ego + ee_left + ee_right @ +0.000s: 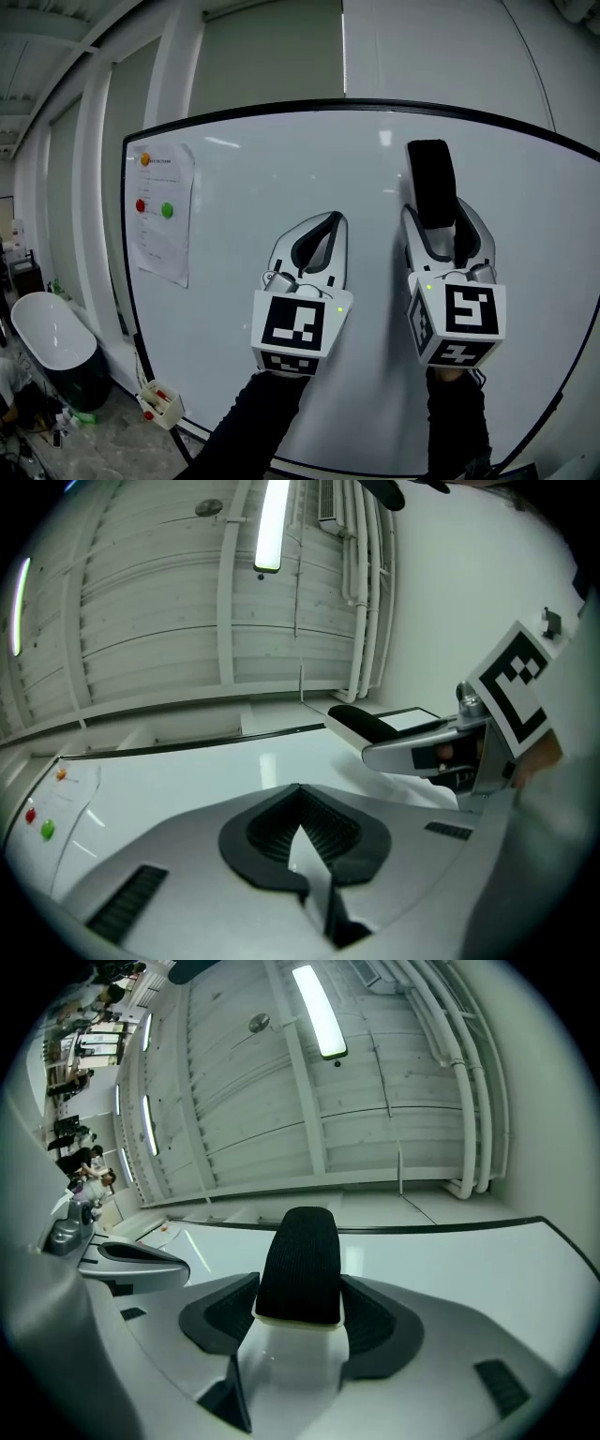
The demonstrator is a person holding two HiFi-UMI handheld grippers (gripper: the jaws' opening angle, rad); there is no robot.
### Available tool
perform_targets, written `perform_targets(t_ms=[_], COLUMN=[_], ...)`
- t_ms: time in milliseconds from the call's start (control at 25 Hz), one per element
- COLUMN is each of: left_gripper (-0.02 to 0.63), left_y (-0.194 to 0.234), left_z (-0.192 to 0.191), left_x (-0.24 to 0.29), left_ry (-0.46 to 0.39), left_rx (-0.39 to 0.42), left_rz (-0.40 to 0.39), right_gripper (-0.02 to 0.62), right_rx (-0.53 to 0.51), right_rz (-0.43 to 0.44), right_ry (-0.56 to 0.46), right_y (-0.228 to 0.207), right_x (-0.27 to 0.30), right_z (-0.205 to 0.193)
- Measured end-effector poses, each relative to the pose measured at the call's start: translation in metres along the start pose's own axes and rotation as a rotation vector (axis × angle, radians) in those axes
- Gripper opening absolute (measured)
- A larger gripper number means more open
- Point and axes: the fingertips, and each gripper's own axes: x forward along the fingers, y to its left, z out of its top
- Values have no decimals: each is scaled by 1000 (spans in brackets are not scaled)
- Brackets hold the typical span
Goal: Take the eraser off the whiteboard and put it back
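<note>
Head view, board (281, 187): it is big and white and fills the middle.
Head view, paper (164, 214): it is stuck on the left side of the board, with round magnets (167, 210) on it.
Head view, right claw (441, 217): it is on the right, in front of the board, and pinches the eraser (431, 178).
Head view, eraser: it is black and sticks up past the claw tips.
Head view, left claw (330, 225): it is just left of the right claw. Its tips are pressed together and it holds nothing.
Head view, tub (47, 333): it is white, low down at the far left.
Left gripper view, left claw (300, 803): the tips meet with nothing between them. The board (187, 771) is just past them.
Left gripper view, eraser (364, 724): it is at the right, in the right claw and close to the board. I cannot tell if it touches.
Right gripper view, right claw (298, 1297): it squeezes the eraser (298, 1260) from both sides.
Right gripper view, eraser: it has a black top and a white bottom and stands upright in the middle.
Right gripper view, left claw (131, 1262): it is near, at the left.
</note>
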Motion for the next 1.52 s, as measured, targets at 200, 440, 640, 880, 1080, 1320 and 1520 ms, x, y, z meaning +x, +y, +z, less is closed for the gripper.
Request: perform_targets(t_ms=[200, 440, 640, 880, 1080, 1320, 1520], left_gripper=[5, 6, 6, 6, 5, 6, 6], left_y=[3, 4, 8, 12, 13, 14, 11], left_z=[8, 12, 4, 1, 5, 0, 2], left_x=[16, 22, 23, 23, 21, 17, 12], left_ry=[-37, -75, -75, -87, -113, -119, -115], left_rx=[-25, -50, -67, -83, -94, -150, -136], left_rz=[-43, -79, -91, -98, -104, -132, -130], right_gripper=[278, 278, 278, 278, 278, 279, 281], right_rx=[-38, -46, -62, -64, -82, -61, -19], right_rz=[-37, -77, -91, -99, -105, -28, -5], right_ry=[33, 96, 154, 207, 187, 200, 159], right_y=[-6, -20, -22, -23, -22, -16, -19], right_x=[21, 48, 61, 63, 63, 61, 46], right_z=[14, 18, 10, 4, 5, 5, 10])
